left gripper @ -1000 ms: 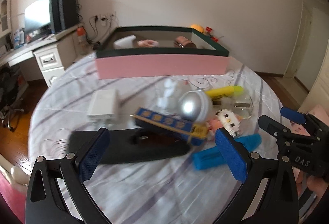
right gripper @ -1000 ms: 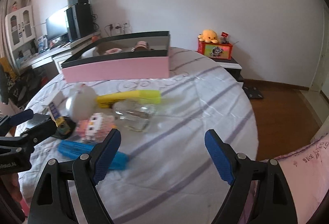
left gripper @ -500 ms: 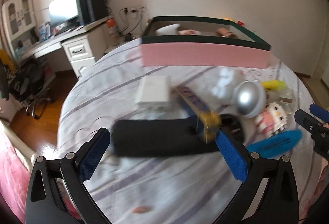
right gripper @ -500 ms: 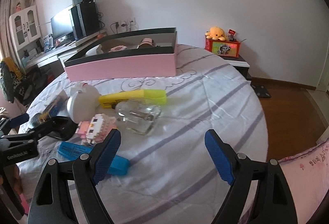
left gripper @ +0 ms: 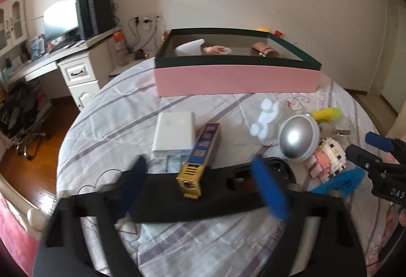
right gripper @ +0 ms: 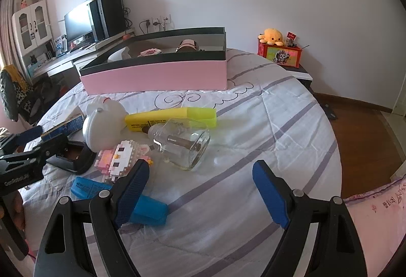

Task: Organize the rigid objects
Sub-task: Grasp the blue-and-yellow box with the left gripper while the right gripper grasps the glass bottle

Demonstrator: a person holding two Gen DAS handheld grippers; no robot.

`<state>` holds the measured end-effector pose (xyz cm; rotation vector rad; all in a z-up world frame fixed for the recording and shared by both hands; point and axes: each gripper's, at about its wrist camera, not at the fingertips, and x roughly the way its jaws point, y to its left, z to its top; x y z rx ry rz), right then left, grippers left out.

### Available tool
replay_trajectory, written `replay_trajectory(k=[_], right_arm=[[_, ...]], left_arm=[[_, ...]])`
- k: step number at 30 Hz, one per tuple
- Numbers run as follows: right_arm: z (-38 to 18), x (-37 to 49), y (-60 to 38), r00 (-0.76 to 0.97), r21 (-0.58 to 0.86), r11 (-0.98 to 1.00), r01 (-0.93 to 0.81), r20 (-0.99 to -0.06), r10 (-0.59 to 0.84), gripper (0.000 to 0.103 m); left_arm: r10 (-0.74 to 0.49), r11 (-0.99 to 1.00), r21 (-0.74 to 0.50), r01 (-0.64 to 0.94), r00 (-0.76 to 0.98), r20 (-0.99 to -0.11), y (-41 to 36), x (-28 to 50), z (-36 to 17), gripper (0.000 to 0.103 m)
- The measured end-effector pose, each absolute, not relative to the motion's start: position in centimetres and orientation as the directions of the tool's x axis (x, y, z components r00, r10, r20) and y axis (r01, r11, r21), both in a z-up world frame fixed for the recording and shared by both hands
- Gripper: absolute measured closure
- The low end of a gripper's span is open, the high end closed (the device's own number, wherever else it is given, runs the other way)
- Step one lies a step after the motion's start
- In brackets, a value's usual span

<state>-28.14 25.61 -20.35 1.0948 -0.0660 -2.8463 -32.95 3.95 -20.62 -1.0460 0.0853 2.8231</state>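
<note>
A pink box with a dark rim [left gripper: 236, 77] stands at the far side of the round table and holds a few items; it also shows in the right wrist view [right gripper: 157, 76]. In front of it lie a white box [left gripper: 173, 133], a blue-and-gold box [left gripper: 201, 160], a long black object [left gripper: 192, 194], a silver dome [left gripper: 297, 140], a pink block figure [right gripper: 121, 157], a yellow marker [right gripper: 170, 118], a glass bottle [right gripper: 181, 143] and a blue case [right gripper: 144, 208]. My left gripper [left gripper: 200, 190] is open just above the black object. My right gripper [right gripper: 200, 193] is open and empty over bare cloth.
A desk with a monitor [left gripper: 61, 20] stands left of the table. A red box with a yellow plush [right gripper: 279, 51] sits behind the table at right. Wooden floor [right gripper: 365, 145] lies beyond the table's right edge. A white toy [left gripper: 266, 117] lies by the dome.
My left gripper has swung left and then back toward the black object, and its jaws have narrowed around it. My right gripper has held nearly still.
</note>
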Motion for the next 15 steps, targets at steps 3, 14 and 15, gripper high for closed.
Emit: replay_trajectory(k=[3, 14, 15], right_arm=[[-20.2, -28.5, 25.7, -0.738, 0.081, -0.994, 0.076, -0.666, -0.110, 0.018], [-19.8, -31.2, 25.1, -0.697, 0.086, -0.987, 0.135, -0.700, -0.156, 0.018], [-19.7, -31.4, 25.0, -0.697, 0.093, -0.986, 0.140, -0.698, -0.165, 0.018]], left_arm=[[0.154, -0.981, -0.014, -0.191, -0.743, -0.651, 4.2, -33.0, -20.9, 0.060], [0.187, -0.972, -0.010, -0.236, -0.743, -0.642, 4.6, -31.8, -20.7, 0.085], [0.186, -0.971, -0.008, -0.237, -0.743, -0.642, 4.6, -31.7, -20.7, 0.085]])
